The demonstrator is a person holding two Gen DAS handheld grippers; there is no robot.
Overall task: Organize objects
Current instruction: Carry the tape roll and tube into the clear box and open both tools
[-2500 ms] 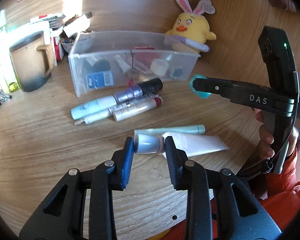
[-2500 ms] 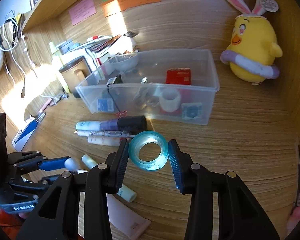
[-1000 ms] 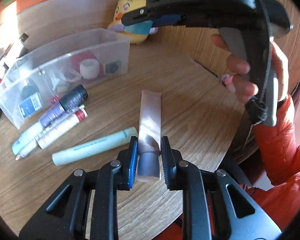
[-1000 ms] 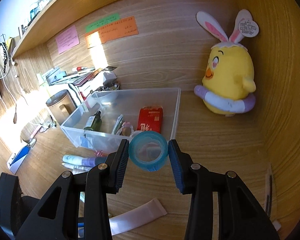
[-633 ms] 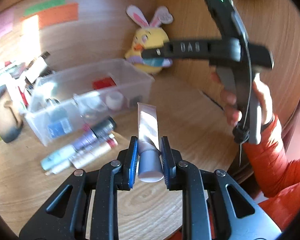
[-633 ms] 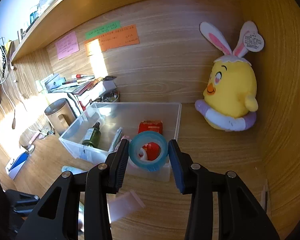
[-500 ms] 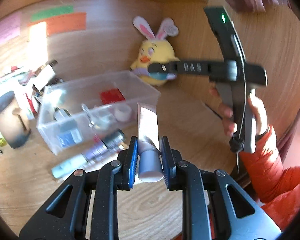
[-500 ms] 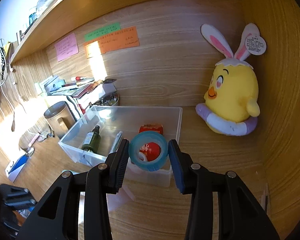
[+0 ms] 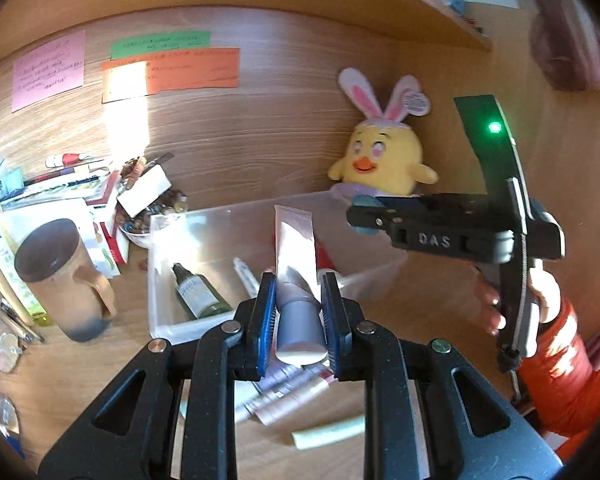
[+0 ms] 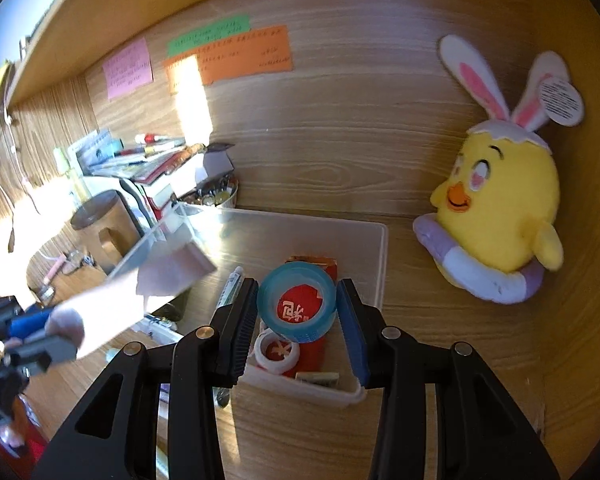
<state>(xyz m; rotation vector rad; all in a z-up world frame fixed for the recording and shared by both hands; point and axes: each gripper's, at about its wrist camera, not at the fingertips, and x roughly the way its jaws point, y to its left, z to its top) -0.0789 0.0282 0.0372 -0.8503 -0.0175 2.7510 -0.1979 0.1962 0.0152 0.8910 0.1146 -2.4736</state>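
Both grippers are loaded and both sit over or near the clear plastic bin [image 10: 376,248] at the back of the bench [image 10: 440,420]. My left gripper [image 9: 299,316] is clamped narrow on the grey cap end of a pale squeeze tube [image 9: 296,244]; the tube's long axis runs straight out along the fingers, away from the camera, so its flat crimped tail leads and already overhangs the middle of the bin. In the right wrist view the same tube [image 10: 140,288] enters from the left, tail over the bin's left half. My right gripper [image 10: 297,320] holds a blue tape roll [image 10: 297,300] across its width, jaws part open to span it, the roll's hole facing the camera. It hangs above the bin's right end, directly over a red packet [image 10: 314,350] and a small white roll [image 10: 276,354]. Judgement: the right load is the nearer to a drop, since the bin floor lies straight below it; the tube needs a little more advance or a downward tip so its cap end clears the near wall. Several tubes [image 9: 284,394] remain on the bench in front of the bin. Risk: the two loads crowd the same bin.
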